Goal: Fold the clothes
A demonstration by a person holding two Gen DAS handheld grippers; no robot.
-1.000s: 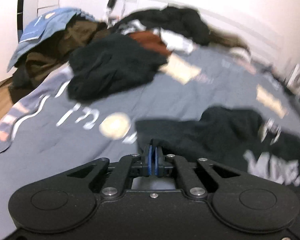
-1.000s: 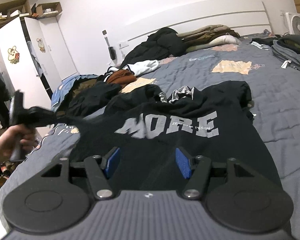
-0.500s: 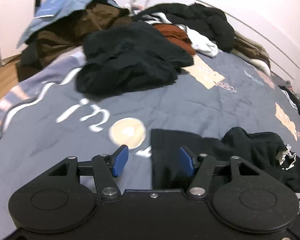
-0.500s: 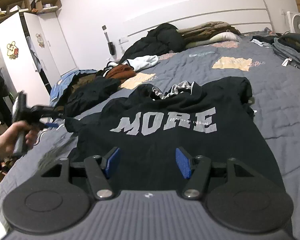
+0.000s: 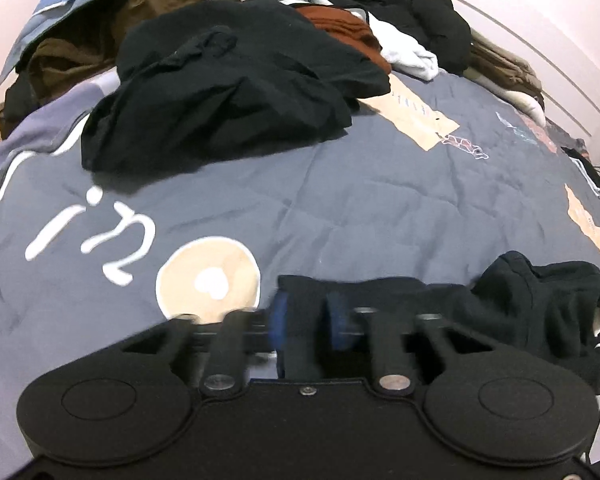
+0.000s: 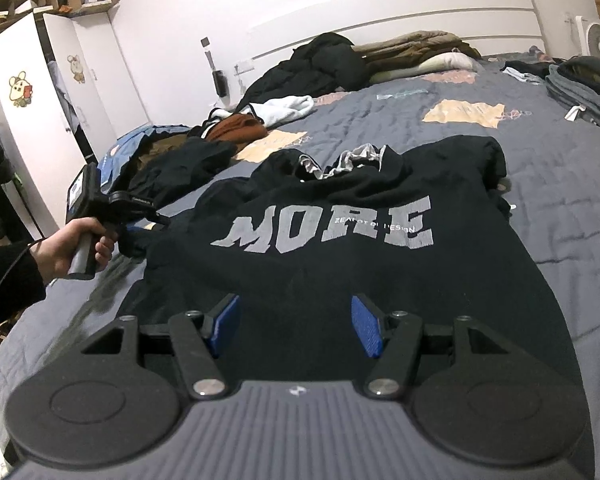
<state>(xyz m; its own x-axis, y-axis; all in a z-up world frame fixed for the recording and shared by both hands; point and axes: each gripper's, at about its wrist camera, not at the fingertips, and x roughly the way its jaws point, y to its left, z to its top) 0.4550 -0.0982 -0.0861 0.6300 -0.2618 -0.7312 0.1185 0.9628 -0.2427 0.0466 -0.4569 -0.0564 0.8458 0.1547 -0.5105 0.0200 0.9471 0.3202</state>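
Observation:
A black hoodie with grey "MORE" lettering (image 6: 340, 248) lies front up on the grey bedspread (image 6: 560, 184). Its left sleeve (image 5: 364, 292) stretches out sideways. My left gripper (image 5: 308, 320) is at that sleeve's end, its blue pads close together with black cloth between them; the pads are motion-blurred. The left gripper also shows in the right wrist view (image 6: 136, 236), held by a hand at the sleeve end. My right gripper (image 6: 296, 328) is open and empty, hovering over the hoodie's lower hem.
A heap of unfolded clothes (image 5: 228, 68) lies at the bed's left far side, with a black jacket (image 6: 320, 68) and pillows near the headboard. Folded garments (image 6: 588, 84) are stacked at the right. A white wardrobe (image 6: 32, 120) stands left.
My left gripper opened, let the sleeve drop on the bed, then came down onto the sleeve end and narrowed around it. The right gripper stayed open and barely moved.

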